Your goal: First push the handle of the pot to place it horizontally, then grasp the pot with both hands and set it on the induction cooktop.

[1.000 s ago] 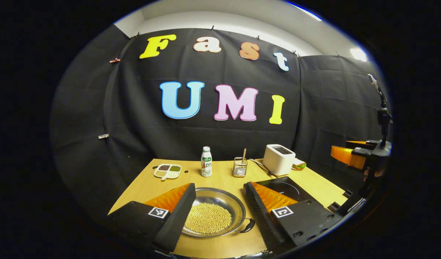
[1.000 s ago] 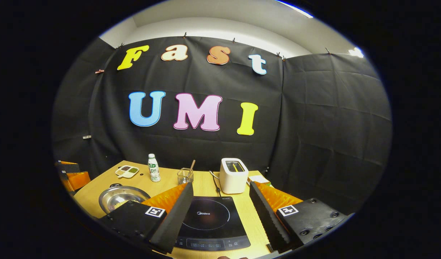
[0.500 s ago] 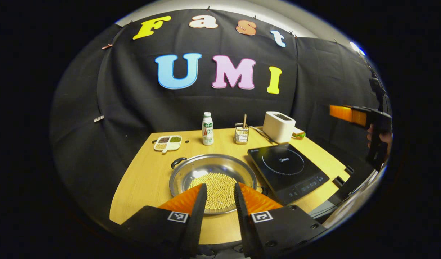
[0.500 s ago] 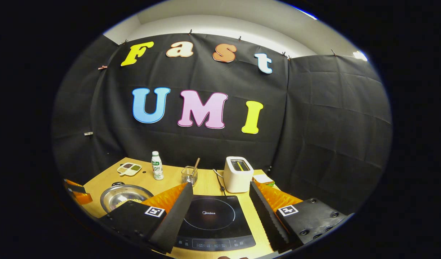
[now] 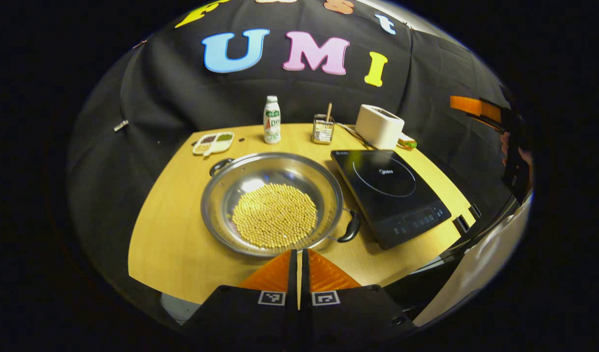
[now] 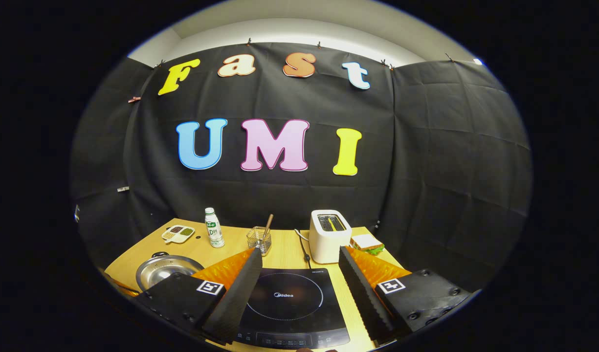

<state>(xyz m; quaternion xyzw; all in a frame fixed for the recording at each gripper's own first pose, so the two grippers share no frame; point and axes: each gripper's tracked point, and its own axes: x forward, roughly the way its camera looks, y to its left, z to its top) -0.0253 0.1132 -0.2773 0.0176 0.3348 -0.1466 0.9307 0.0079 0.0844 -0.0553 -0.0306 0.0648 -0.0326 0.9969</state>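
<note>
pot (image 5: 274, 203): centre frame in the left gripper view, handles sitting diagonal
near handle (image 5: 350, 228): lower right of the rim, so nudge it sideways, gently
left gripper (image 5: 298, 254): fingers pinched together, holding nothing
cooktop (image 5: 390, 191): right of the pot
right gripper (image 6: 299, 274): wide apart, empty, hovering over the cooktop

Left gripper view looking steeply down from the near table (image 5: 172, 244) edge, sitting close above the pot (image 5: 272, 203), facing the back wall. Right gripper view riding lower and more level, hovering near over the induction cooktop (image 6: 287, 305), facing the same wall. Both sharing pot, cooktop, bottle (image 6: 213, 229), toaster (image 6: 330, 234).
</note>
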